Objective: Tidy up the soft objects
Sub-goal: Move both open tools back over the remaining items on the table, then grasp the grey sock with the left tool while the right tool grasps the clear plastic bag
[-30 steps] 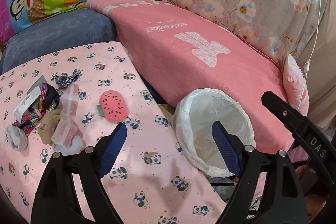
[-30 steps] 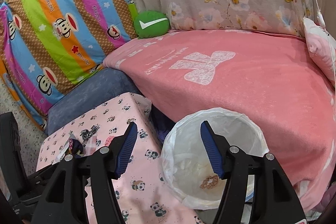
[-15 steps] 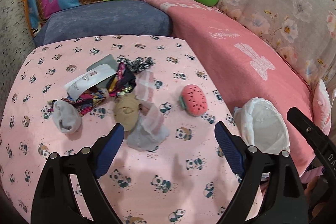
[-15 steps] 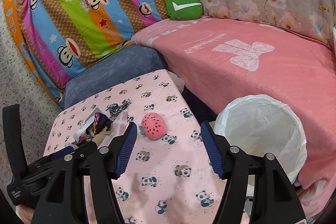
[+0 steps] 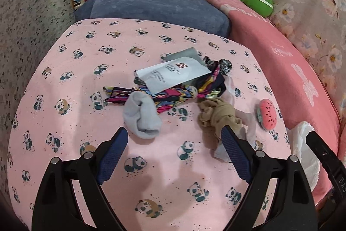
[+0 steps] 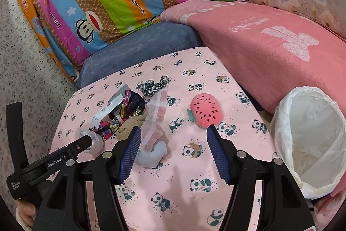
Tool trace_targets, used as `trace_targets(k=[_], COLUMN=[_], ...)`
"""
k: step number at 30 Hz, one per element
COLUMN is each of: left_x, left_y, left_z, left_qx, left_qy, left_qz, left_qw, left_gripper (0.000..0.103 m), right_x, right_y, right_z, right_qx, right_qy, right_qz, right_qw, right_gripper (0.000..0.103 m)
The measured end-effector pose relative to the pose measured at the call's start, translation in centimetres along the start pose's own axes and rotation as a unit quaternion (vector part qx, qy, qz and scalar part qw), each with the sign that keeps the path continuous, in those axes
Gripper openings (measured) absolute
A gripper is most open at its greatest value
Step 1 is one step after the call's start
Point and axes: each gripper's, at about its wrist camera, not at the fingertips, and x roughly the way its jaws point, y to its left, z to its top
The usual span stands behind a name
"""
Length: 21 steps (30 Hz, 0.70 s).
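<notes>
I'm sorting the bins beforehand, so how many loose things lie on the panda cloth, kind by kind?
Sock, pale grey: 1
Stocking, beige, bunched: 1
Patterned scarf: 1
Black-and-white scrunchie: 1
Watermelon plush: 1
White packet: 1
Pink-and-white wrapped pad: 1
Total: 7

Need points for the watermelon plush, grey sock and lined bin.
watermelon plush (image 6: 207,111), right wrist view, middle of its red face
grey sock (image 5: 143,115), left wrist view, middle of the bundle
bin (image 6: 281,122), right wrist view, left rim of the liner
</notes>
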Motion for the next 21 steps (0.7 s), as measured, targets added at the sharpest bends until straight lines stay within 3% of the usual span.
trace_targets(k=[10, 15, 21], left_x=[3.4, 4.5, 5.4], left_y=[4.3, 5.0, 5.3], left_z=[1.1, 1.7, 1.7], left_qx=[-0.045, -0.057, -0.058], left_qy=[0.029, 0.040, 0.051], left_qz=[0.009, -0.006, -0.025], left_qw=[0.9985, 0.9976, 0.9967], left_gripper=[0.083, 0.070, 0.048], right_x=[6.3, 8.6, 11.3], right_y=[2.9, 3.2, 3.1], right_z=[0.7, 1.0, 0.3], right_qx=[-0.011, -0.011, -0.001], right_qy=[0.036, 0.050, 0.089], right_qz=[0.008, 0.006, 0.016], right_qw=[0.999, 0.999, 0.996], right_gripper=[0.061, 0.054, 0.031])
